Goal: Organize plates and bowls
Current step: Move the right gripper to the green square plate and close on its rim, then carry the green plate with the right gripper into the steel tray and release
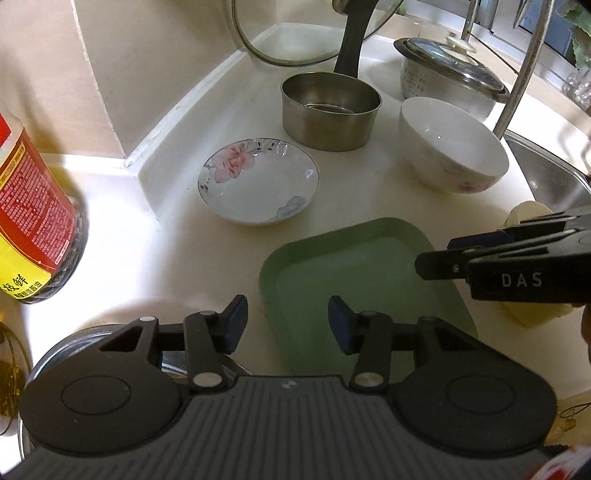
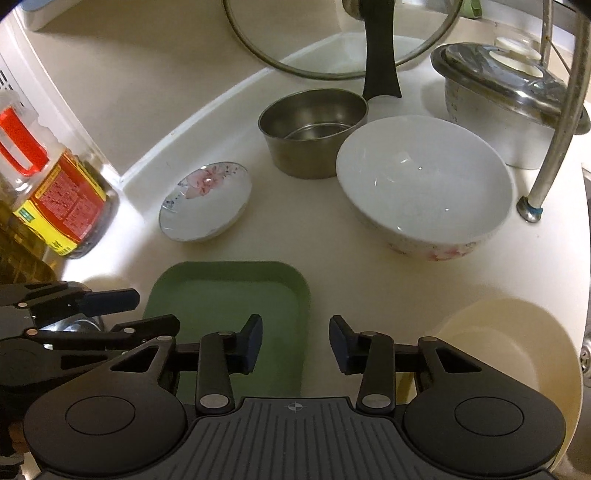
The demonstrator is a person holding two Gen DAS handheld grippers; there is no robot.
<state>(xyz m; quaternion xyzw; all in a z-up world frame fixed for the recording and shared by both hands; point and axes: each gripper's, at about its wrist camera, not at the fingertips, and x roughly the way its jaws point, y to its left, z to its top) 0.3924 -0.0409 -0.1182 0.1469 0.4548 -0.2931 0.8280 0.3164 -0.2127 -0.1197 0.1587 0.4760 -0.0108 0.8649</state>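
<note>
A green rectangular plate lies on the white counter nearest to me. Behind it stand a small floral dish, a steel bowl and a white floral bowl. A cream plate lies at the right. My left gripper is open and empty over the green plate's near left edge. My right gripper is open and empty, just right of the green plate. Each gripper also shows in the other's view: the right one, the left one.
A soy sauce bottle stands at the left. A glass pan lid leans on the back wall. A lidded pot and a tap pipe stand by the sink at the right.
</note>
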